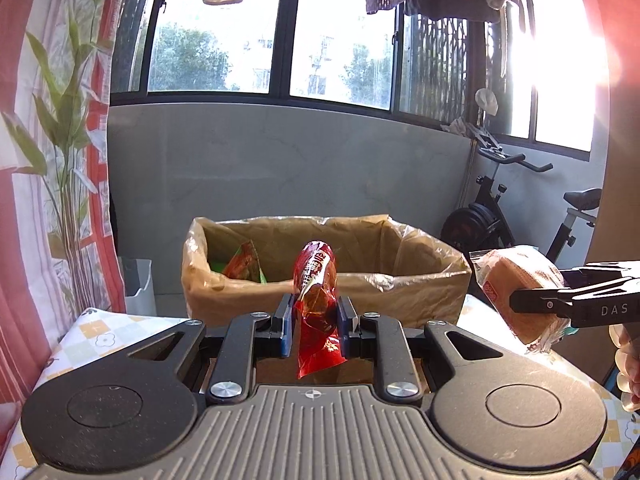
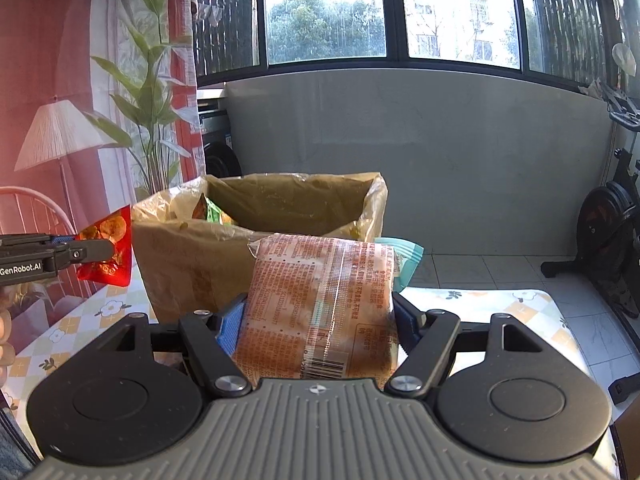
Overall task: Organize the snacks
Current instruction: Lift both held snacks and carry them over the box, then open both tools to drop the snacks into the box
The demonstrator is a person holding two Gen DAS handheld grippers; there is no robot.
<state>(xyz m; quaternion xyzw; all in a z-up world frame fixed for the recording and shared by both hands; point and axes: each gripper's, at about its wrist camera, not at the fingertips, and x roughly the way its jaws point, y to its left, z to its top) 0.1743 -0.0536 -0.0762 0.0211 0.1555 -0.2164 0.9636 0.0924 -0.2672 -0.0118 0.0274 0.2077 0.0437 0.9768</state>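
Red packet: your left gripper (image 1: pixel 316 312) has its jaws pressed together on the red snack packet (image 1: pixel 316 280), which stands upright between the blue pads, its top above them and its tail hanging below.
Bread pack: your right gripper (image 2: pixel 320 320) pinches the clear-wrapped bread pack (image 2: pixel 320 304) with jaws held wide — the printed back and barcode face the camera.
Box: the plastic-lined cardboard box (image 1: pixel 328 284) sits just beyond both packets; a green-and-orange packet (image 1: pixel 244 264) leans in its left inner corner.
Surface: a table under a checked, flower-print cloth (image 2: pixel 500 300) carries the box — bare cloth shows at the right edge.
Room: grey wall under a wide window, a curtain with a plant print (image 1: pixel 60 128) on the left, an exercise bike (image 1: pixel 520 208) on the right.
Open room: the box mouth is open on top; both packets are held clear of the cloth.
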